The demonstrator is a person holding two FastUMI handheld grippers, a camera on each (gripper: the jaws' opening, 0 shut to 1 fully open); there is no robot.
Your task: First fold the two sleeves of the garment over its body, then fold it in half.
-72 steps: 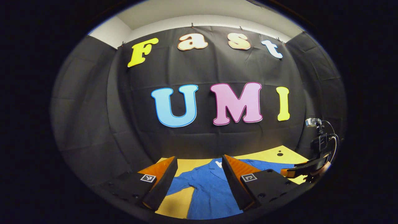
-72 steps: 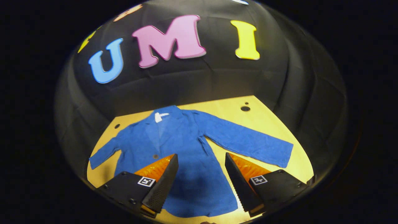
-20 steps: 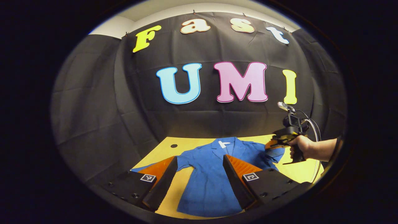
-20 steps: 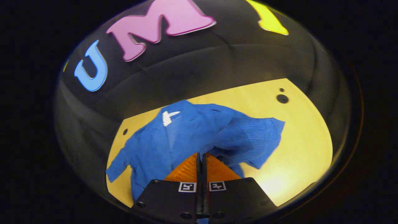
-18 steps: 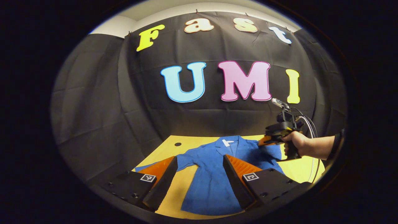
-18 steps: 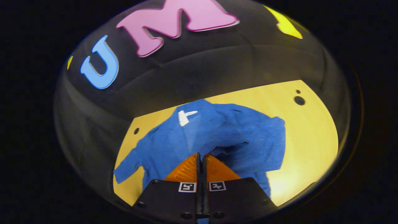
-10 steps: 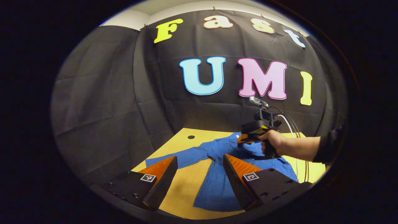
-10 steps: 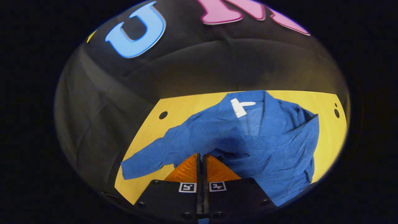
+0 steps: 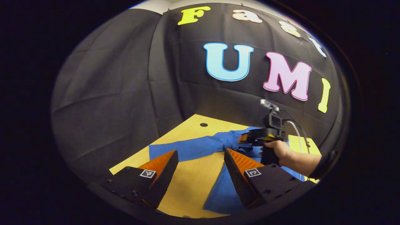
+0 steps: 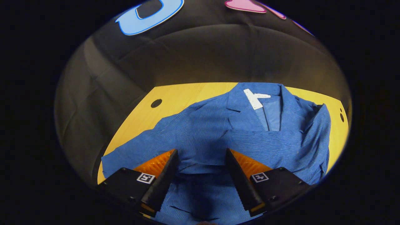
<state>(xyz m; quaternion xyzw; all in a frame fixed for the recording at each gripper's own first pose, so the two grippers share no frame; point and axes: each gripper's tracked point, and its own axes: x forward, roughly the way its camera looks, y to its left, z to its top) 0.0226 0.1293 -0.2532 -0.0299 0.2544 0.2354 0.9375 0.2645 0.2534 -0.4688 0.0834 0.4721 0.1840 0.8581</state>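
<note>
On the table point(image 9: 187, 184), a blue jacket point(image 10: 218, 134) lies flat, collar toward the wall. Its left sleeve point(image 9: 187, 148) stretches outward; the right sleeve point(image 10: 281, 143) lies folded across the body. The left gripper point(image 9: 200, 175) hovers above the table, fingers spread open. The right gripper point(image 10: 201, 178), held by a hand point(image 9: 278, 148), hangs over the jacket's body, fingers apart, gripping nothing.

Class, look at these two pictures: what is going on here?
A person with a gripper in each hand is folding a blue jacket on a yellow table. One sleeve already lies across the body. The right gripper hangs open above it. The other sleeve lies spread out, with the open left gripper near it.
</note>
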